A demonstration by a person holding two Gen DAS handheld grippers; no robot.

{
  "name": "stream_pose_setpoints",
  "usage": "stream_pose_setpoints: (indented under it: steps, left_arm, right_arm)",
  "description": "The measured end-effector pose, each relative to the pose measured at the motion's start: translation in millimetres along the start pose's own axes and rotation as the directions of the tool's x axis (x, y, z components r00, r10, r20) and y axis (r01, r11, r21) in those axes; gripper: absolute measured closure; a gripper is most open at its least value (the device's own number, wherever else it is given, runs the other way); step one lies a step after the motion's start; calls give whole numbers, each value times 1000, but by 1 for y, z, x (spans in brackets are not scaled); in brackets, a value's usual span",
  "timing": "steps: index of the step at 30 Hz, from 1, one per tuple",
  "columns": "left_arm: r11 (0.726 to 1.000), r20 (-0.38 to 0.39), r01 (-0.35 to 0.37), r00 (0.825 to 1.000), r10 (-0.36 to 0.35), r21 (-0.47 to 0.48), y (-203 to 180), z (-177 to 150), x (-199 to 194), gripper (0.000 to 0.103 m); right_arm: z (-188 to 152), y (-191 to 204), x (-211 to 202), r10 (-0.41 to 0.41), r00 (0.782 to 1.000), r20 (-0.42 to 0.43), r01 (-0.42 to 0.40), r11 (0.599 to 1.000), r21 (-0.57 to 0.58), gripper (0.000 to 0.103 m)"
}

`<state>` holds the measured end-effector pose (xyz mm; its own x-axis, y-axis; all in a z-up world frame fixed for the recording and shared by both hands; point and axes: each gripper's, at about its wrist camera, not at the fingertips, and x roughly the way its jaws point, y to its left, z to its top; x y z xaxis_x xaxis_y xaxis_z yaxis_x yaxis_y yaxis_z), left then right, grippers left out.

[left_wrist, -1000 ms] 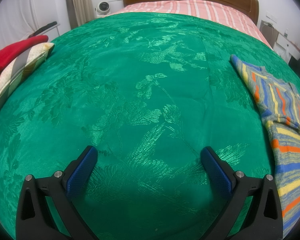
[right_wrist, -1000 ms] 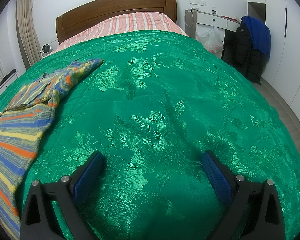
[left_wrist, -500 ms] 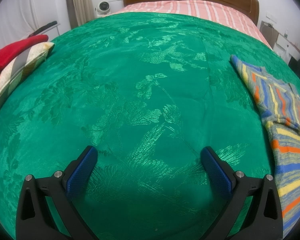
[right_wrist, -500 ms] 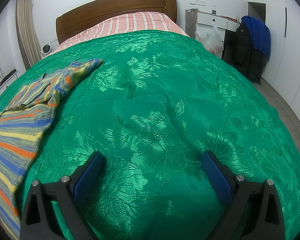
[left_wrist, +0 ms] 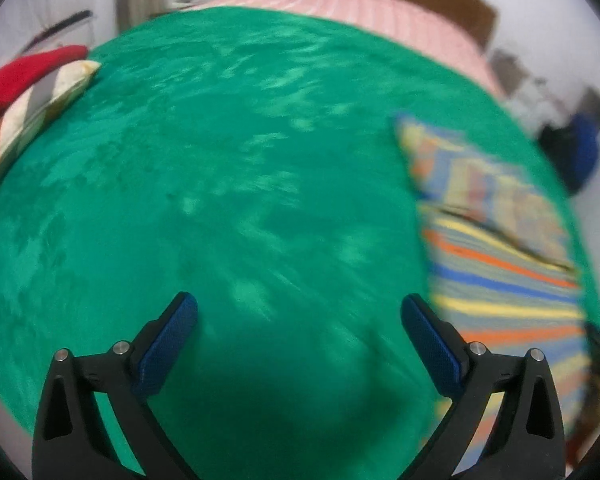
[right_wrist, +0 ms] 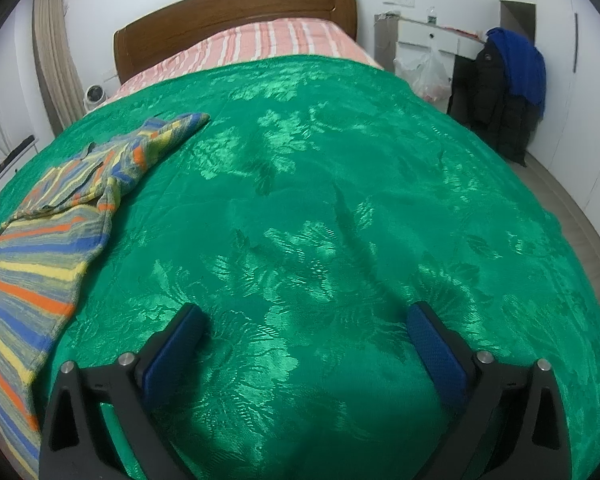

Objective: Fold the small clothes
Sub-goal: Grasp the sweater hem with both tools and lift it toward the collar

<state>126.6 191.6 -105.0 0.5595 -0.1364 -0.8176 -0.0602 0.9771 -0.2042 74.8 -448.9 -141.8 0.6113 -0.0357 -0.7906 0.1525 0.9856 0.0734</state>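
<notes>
The striped knit garment [right_wrist: 48,236] is seen spread flat on the green bedspread [right_wrist: 320,220], at nine o'clock in the right wrist view and three o'clock in the blurred left one. It is judged soft, light and limp; a hem corner or the sleeve tip should be pinched. The brocade looks glossy, probably slippery. The left hand-held gripper [left_wrist: 298,330] and right hand-held gripper [right_wrist: 306,340] are held wide, empty.
</notes>
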Motion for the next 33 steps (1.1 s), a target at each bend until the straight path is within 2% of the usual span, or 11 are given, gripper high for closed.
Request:
stream_pose_setpoints:
  steps: [4,7,9,11,15,17,21,23,24,29,33]
  left_arm:
    - [994,-93,98,991,-93,53,-24,-45,-23,1]
    - [990,-166,95,983,-77,104,-41,-79,-25,1]
    - [987,-204,94,977,-66,133,-52,-100,-26,3]
    - [979,-247,118,966,-74,168,-61,-116,-25,11]
    - [962,-361,139,931,-46,234,-77,-143,-10,31]
    - [945,-372,118,928,4,305,-86,-154,-7,32]
    - [924,-390,109,920,46,366,-95,-162,-7,49]
    - [929,-412,119,910,40,352,-93,-163,-7,94]
    - [936,-430,138,903,16,324,-91,-164,-6,98]
    - [952,-401,239,904,-146,192,-78,-148,-36,99]
    - [938,-314,338,901,-298,78,-73,-100,-50,99]
  right_arm:
    - [15,9,-4,14,995,-103,-16,1000,-20,2]
    - [15,22,-35,149,982,-115,-151,988,-9,3]
    - [6,40,-63,256,954,-156,-261,965,-14,3]
    - [-14,62,-89,367,901,-231,-380,925,-13,3]
    - [-59,99,-115,418,838,-352,-461,886,-46,11]
    - [-79,113,-111,425,808,-408,-473,881,-20,23]
    - [-98,131,-87,403,798,-448,-450,893,3,52]
    - [-100,138,-76,404,786,-468,-451,893,13,87]
    - [-99,141,-72,410,779,-475,-455,890,23,97]
    - [-75,137,-88,511,758,-406,-509,852,121,97]
    - [-30,136,-94,593,756,-276,-560,805,194,97]
